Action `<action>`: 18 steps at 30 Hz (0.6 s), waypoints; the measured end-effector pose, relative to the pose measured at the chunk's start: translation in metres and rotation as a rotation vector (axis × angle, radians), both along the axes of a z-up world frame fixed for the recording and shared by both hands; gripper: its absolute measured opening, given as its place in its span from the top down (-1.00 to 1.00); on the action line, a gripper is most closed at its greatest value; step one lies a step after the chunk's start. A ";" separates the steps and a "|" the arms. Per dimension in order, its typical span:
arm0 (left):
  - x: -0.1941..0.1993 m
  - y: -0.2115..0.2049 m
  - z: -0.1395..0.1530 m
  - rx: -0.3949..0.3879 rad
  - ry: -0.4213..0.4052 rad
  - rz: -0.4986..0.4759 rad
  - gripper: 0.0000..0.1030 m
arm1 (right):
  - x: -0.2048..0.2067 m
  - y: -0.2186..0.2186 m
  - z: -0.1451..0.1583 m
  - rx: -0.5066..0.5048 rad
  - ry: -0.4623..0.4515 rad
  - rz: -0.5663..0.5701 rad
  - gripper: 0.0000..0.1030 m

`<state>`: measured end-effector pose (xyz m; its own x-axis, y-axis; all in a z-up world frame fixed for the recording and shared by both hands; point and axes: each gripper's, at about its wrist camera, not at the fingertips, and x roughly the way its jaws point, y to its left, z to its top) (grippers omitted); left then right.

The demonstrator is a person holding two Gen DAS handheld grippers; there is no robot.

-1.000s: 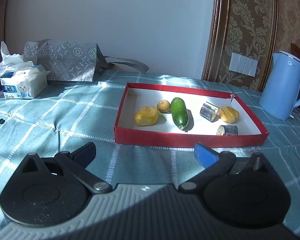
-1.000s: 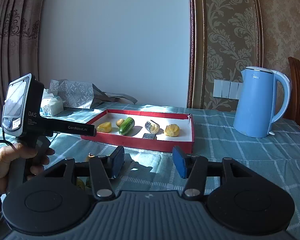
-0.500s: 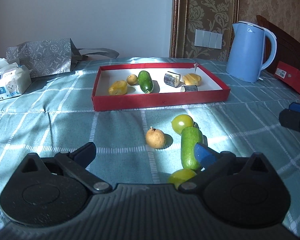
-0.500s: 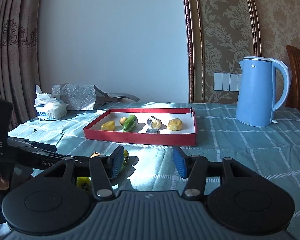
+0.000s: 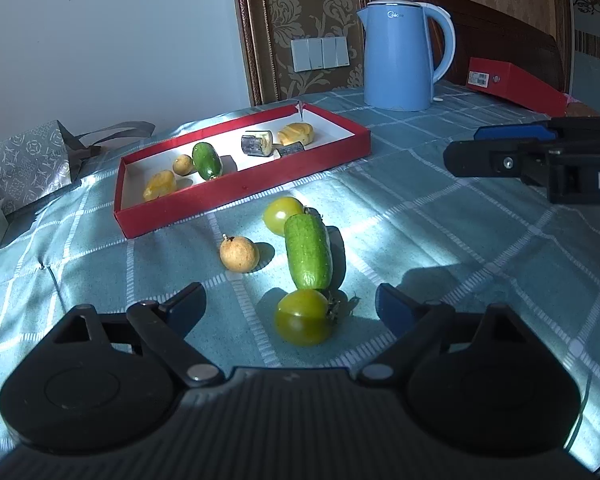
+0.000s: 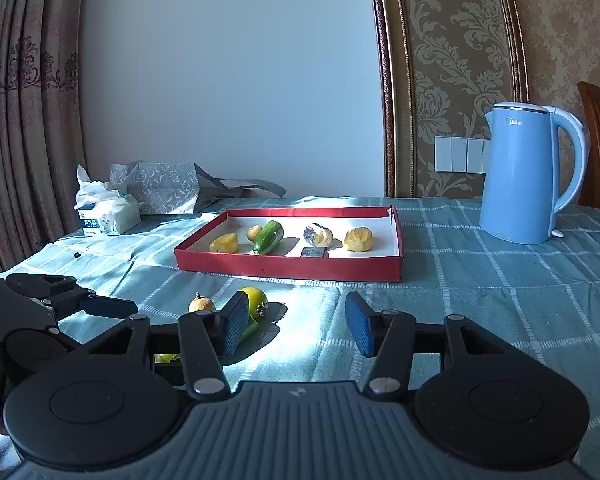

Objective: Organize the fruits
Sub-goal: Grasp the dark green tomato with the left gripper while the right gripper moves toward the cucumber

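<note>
Cloth, card and plastic surfaces

The worktop [image 5: 440,240] is covered in woven checked cloth; the red tray [image 5: 244,186] looks like matt card, the kettle [image 5: 398,46] smooth glossy plastic.

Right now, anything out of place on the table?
Yes. Four pieces lie loose on the tablecloth in front of the red tray: two green tomatoes, a cucumber and a small tan fruit. Nothing looks spilled or damaged.

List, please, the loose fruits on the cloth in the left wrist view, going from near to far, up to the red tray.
near green tomato → cucumber → round tan fruit → far green tomato → red tray
</note>
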<state>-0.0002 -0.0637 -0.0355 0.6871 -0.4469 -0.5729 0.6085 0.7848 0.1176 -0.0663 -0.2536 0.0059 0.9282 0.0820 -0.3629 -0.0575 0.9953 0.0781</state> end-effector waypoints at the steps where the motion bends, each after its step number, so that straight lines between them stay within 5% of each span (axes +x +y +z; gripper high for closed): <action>1: 0.001 0.000 0.000 -0.002 0.009 -0.005 -0.70 | 0.000 0.000 0.000 0.001 0.001 0.002 -0.02; 6: 0.009 -0.001 -0.006 -0.017 0.089 -0.028 -0.38 | 0.001 0.001 -0.003 0.007 0.006 0.009 -0.01; 10: 0.012 -0.005 -0.012 -0.005 0.133 -0.038 0.07 | 0.000 0.001 -0.004 0.013 0.004 0.014 -0.02; 18: 0.018 -0.005 -0.013 -0.024 0.173 -0.028 0.26 | -0.001 -0.005 -0.010 0.033 0.018 0.004 -0.02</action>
<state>0.0174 -0.0685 -0.0484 0.5664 -0.4793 -0.6704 0.6397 0.7686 -0.0091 -0.0668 -0.2582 -0.0043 0.9212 0.0981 -0.3764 -0.0599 0.9919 0.1119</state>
